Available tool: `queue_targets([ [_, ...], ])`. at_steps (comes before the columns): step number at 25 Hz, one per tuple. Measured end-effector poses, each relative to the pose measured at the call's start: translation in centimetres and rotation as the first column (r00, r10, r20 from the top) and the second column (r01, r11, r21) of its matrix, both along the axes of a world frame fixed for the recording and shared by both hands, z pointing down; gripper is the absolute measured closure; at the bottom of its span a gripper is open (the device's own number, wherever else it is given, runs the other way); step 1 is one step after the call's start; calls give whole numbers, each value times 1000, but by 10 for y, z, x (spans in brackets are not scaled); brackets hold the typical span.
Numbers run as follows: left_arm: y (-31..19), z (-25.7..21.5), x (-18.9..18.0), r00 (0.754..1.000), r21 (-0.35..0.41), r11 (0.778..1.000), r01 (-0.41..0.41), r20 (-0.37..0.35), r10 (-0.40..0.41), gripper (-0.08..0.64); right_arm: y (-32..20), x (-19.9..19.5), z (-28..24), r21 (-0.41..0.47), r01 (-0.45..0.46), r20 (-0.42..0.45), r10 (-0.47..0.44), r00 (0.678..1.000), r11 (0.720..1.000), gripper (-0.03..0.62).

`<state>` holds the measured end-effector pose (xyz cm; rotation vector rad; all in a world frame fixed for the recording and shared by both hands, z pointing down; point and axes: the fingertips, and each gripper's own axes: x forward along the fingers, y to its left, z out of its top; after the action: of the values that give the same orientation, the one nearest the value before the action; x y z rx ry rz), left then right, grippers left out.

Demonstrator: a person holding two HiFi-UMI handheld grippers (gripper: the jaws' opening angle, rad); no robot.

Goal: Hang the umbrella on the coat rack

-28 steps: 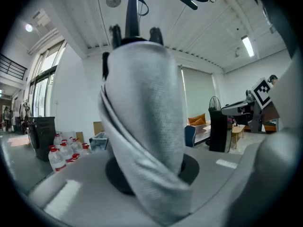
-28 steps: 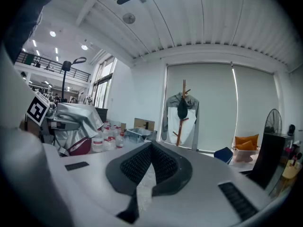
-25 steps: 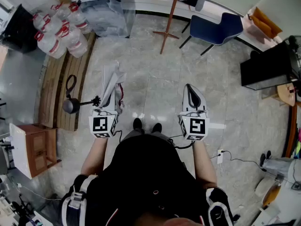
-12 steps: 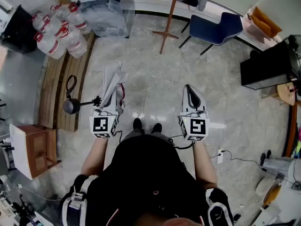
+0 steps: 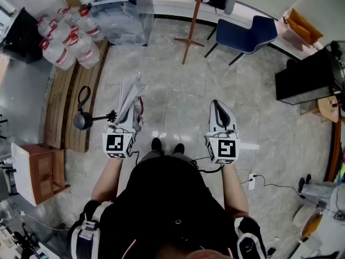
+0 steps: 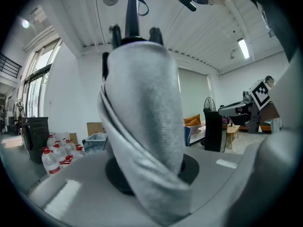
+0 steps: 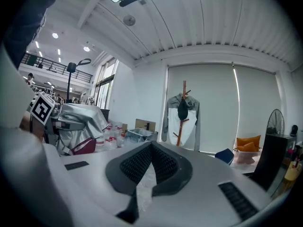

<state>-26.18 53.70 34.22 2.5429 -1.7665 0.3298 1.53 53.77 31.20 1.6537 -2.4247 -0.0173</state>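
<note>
Mid-floor, well short of rack (image 5: 193, 15) | grips umbrella (image 6: 142, 103) in left gripper (image 6: 151, 171) | carries nothing in closed right gripper (image 7: 151, 148) | done with pickup | yet to walk up and hang it

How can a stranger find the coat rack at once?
Look at the far wall with the white blind. In front of it, left of the blue chair, stands the coat rack. It is the only thin reddish wooden pole on crossed feet, and a grey and white jacket hangs on it.
</note>
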Motion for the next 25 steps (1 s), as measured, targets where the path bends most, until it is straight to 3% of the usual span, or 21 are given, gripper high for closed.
queue_targets([
  [13, -44, -2, 53, 1000, -23, 1000, -15, 1, 15, 514, -16, 47, 1, -8, 112, -10, -112, 994, 994, 589],
  [20, -109, 4, 67, 999, -31, 999, -44, 17, 45, 514, -55, 57, 4, -7, 109, -7, -109, 994, 994, 589],
  [25, -178, 1, 68, 996, 0, 996, -85, 27, 85, 515, -115, 51, 5, 8, 91, -11, -91, 996, 996, 589],
])
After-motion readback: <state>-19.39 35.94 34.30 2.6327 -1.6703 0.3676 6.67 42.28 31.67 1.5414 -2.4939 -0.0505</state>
